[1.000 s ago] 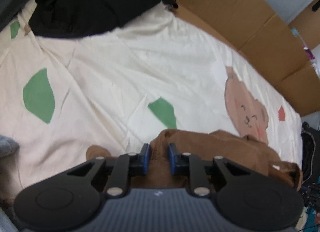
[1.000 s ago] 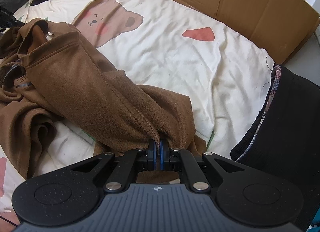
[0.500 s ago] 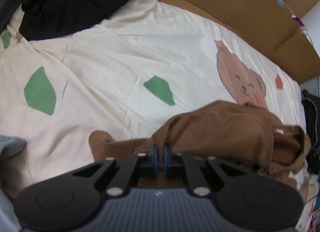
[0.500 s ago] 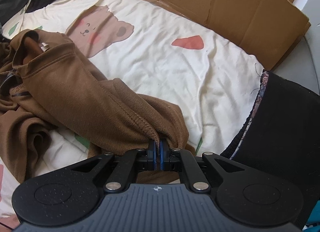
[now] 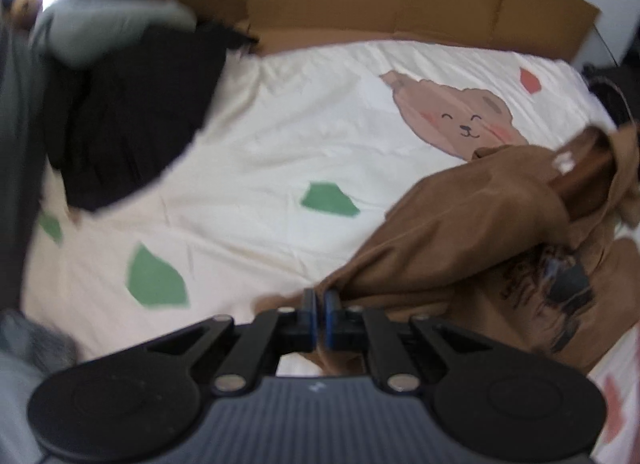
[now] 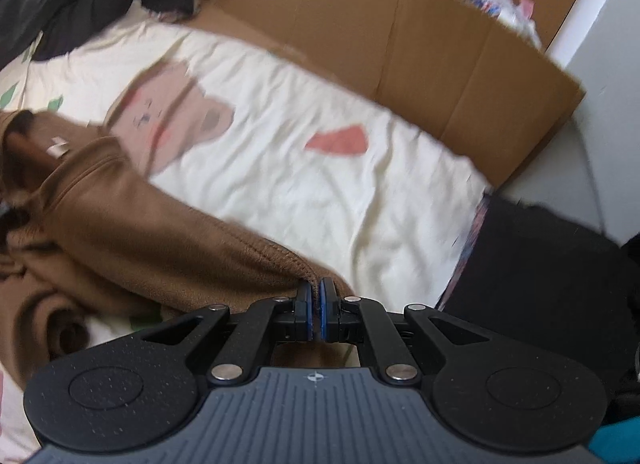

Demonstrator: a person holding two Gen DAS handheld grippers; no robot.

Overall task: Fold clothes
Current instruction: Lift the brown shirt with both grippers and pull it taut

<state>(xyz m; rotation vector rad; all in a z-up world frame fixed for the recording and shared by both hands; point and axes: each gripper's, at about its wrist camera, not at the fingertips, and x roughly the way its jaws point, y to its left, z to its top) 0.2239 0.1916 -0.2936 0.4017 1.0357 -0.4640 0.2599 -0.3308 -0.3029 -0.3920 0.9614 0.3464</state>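
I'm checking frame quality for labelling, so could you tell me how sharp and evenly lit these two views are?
Left wrist: motion blur smears the black clothes and top-left corner, which is blown out; the left gripper is crisp. Right wrist: the sheet and cardboard are smeared, the right gripper sharp. Both show fisheye bending.

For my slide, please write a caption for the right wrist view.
Right tool pinches the brown sweatshirt over a bear-print sheet.

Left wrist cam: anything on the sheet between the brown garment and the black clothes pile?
No objects. Left wrist view shows only bare printed sheet between brown garment and black pile.
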